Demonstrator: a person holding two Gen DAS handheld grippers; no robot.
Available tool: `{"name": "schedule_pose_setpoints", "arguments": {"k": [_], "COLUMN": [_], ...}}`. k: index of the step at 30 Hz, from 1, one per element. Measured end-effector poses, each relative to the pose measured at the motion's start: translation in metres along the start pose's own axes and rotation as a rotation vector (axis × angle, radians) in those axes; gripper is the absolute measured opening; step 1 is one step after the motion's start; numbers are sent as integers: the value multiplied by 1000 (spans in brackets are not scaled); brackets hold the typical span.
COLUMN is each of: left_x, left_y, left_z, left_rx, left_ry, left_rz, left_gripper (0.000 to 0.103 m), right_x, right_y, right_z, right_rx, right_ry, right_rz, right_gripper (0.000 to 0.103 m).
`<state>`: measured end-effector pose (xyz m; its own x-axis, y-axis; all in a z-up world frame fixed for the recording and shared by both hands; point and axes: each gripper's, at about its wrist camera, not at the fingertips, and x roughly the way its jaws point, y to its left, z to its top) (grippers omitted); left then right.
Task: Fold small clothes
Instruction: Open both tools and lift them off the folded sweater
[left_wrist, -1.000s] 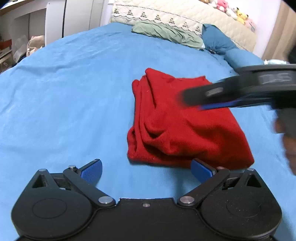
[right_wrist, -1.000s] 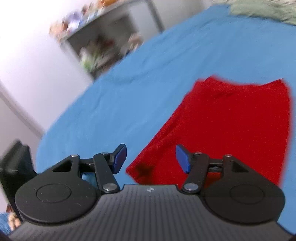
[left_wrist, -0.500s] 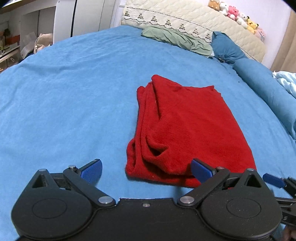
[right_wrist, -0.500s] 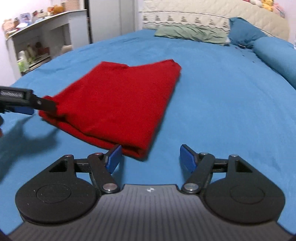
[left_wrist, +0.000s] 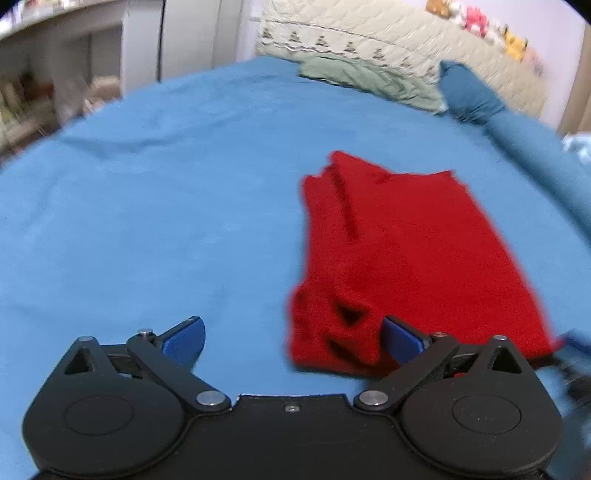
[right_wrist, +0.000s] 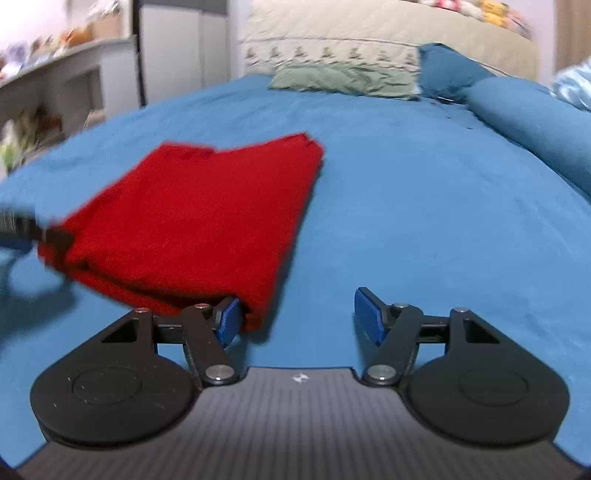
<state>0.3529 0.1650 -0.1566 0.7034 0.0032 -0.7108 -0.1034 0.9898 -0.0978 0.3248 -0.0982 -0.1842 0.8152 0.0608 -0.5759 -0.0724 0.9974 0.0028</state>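
Note:
A folded red garment (left_wrist: 406, 251) lies flat on the blue bed sheet (left_wrist: 147, 221). My left gripper (left_wrist: 293, 339) is open at its near left corner, where the bunched folds lie between the fingers, close to the right pad (left_wrist: 400, 339). In the right wrist view the same red garment (right_wrist: 199, 221) lies ahead to the left. My right gripper (right_wrist: 297, 317) has its jaws closing; the near right corner of the cloth rests just inside its left pad (right_wrist: 227, 321), and the pads do not press on it. The left gripper's blurred tip (right_wrist: 22, 229) shows at the garment's other corner.
A green pillow (left_wrist: 369, 79) and a dark blue bolster (left_wrist: 517, 136) lie at the head of the bed against a quilted headboard (left_wrist: 369, 40). Shelves (right_wrist: 44, 92) stand left of the bed. Blue sheet stretches right of the garment (right_wrist: 443, 203).
The right gripper swung off the top of the garment and came down at its near right corner. The left gripper turned slightly, so the garment now sits further right in its view.

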Motion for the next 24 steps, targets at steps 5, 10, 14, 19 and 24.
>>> {"name": "schedule_pose_setpoints", "arguments": {"k": [5, 10, 14, 19, 24], "left_x": [2, 0, -21, -43, 3], "left_y": [11, 9, 10, -2, -7], "left_z": [-15, -18, -5, 30, 75], "left_rx": [38, 67, 44, 78, -37], "left_ry": [12, 22, 20, -22, 99], "left_rz": [6, 18, -1, -84, -230], "left_gripper": [100, 99, 96, 103, 103], "right_x": [11, 14, -1, -30, 6], "right_y": [-10, -10, -24, -47, -65], "right_z": [-1, 0, 13, 55, 114], "right_rx": [-29, -70, -57, 15, 210], "right_ry": [102, 112, 163, 198, 298], "right_rz": [-23, 3, 71, 206, 339], "right_gripper": [80, 82, 83, 95, 103]}}
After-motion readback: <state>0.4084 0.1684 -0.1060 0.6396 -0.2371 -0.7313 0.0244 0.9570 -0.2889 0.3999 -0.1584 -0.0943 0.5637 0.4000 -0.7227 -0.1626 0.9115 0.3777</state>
